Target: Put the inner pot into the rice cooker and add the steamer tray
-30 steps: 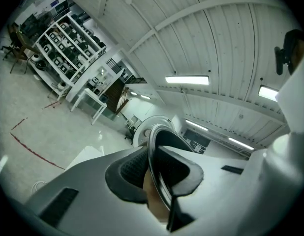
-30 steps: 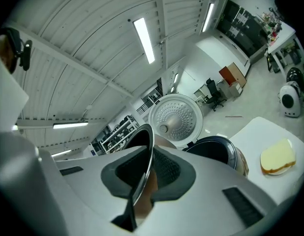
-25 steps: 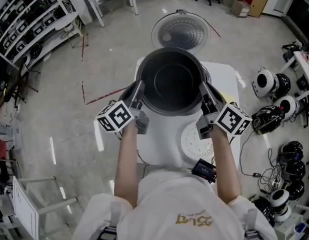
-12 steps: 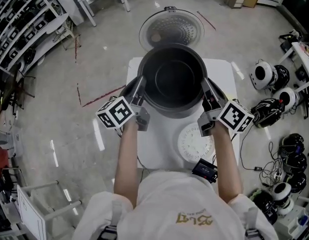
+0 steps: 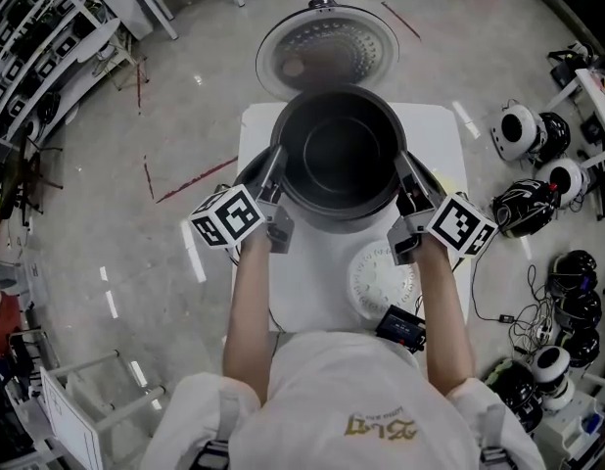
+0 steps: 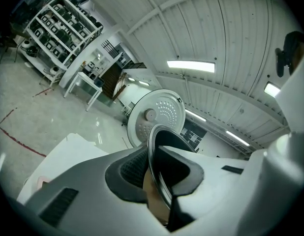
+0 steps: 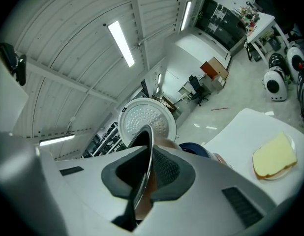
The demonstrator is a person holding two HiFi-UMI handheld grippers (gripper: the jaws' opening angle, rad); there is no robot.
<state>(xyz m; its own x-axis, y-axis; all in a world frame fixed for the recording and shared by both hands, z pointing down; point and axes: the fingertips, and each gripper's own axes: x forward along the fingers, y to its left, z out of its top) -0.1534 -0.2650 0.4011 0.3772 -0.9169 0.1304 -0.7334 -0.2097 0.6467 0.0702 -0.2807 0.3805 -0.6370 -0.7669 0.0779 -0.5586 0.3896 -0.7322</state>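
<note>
The dark inner pot (image 5: 337, 155) hangs upright over the rice cooker's body (image 5: 248, 172), whose edge shows under the pot's left side. My left gripper (image 5: 274, 176) is shut on the pot's left rim, and my right gripper (image 5: 404, 178) is shut on its right rim. In the left gripper view the thin metal rim (image 6: 155, 146) runs between the dark pads of my left gripper (image 6: 159, 159). The right gripper view shows the same rim (image 7: 148, 141) in my right gripper (image 7: 144, 165). The round white steamer tray (image 5: 381, 282) lies flat on the white table (image 5: 298, 292), near the person.
The cooker's open lid (image 5: 327, 49) stands behind the pot, its perforated inner plate facing me. A small black device (image 5: 400, 329) lies at the table's near edge. A yellow sponge on a dish (image 7: 274, 156) sits to the right. Helmets and cables (image 5: 537, 179) litter the floor on the right.
Both grippers have carried the pot forward and lower, closer to the open lid and over the cooker's body. The grip on the rim is unchanged.
</note>
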